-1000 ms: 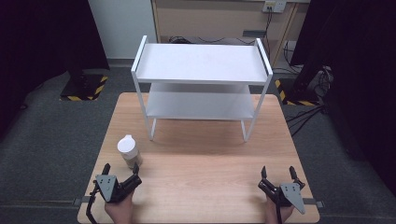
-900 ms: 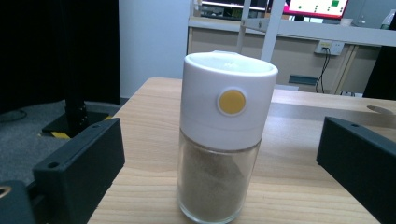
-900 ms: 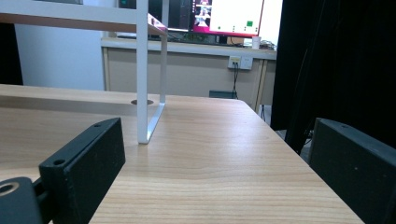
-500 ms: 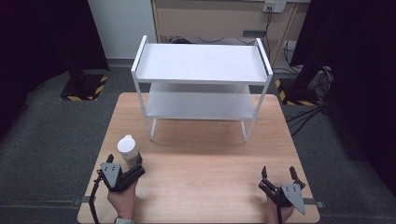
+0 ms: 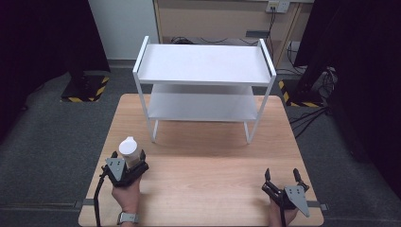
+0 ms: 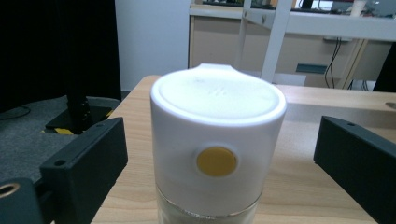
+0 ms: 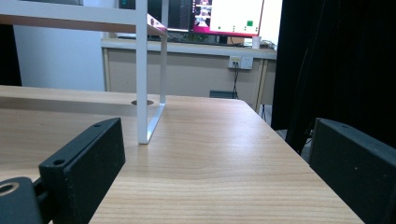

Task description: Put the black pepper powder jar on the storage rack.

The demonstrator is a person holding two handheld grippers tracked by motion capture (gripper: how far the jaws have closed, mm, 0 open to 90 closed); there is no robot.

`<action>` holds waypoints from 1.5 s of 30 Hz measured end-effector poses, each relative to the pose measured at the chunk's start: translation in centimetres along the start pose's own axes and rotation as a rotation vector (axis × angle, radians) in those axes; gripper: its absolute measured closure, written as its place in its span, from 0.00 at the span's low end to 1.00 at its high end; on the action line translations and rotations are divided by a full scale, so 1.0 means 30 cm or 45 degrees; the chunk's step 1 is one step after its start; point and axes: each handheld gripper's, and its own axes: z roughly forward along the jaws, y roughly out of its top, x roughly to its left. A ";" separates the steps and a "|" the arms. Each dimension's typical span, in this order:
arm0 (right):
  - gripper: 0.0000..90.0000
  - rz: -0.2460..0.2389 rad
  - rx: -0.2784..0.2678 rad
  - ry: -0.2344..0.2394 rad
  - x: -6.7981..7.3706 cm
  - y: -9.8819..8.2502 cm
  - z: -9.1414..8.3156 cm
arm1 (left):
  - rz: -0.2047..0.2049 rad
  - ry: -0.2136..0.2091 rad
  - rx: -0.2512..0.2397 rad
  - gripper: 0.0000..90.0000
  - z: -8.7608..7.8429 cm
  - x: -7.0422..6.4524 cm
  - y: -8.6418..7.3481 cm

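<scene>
Standing upright near the left front corner of the worktop (image 5: 203,156): one small container (image 5: 130,150), white cap over a clear lower body. High view. Left claw (image 5: 128,163) set around it, jaws either side; contact not discernible. Right claw (image 5: 283,182) resting at the right front edge, jaws spread wide, nothing between them. White two-tier shelf (image 5: 203,64) at the far side, both tiers bare.

Left gripper view. Container (image 6: 218,144) centred between the spread jaws, a gap visible on each side, so flanked but not clamped. Cap broad, smooth, rimmed, with a yellow dot on its front; clear band below, possibly glass. Judged light, rigid, somewhat slick; lower part perhaps breakable. Best taken across the straight cap wall below the rim, squarely, with moderate pressure.

Right gripper view. Jaws wide apart over bare wood; shelf leg (image 7: 142,74) well ahead.
</scene>
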 end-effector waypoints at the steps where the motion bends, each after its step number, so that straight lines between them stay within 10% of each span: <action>1: 0.04 0.000 0.000 0.000 0.000 0.000 0.000 | 0.002 0.001 0.000 0.03 0.003 -0.002 -0.002; 10: 0.04 -0.005 0.007 0.004 -0.001 0.003 0.002 | 0.058 0.024 -0.006 0.07 0.024 -0.017 0.001; 45: 0.04 0.001 0.004 -0.003 0.001 0.001 -0.001 | 0.004 0.028 0.008 0.30 0.029 0.000 -0.003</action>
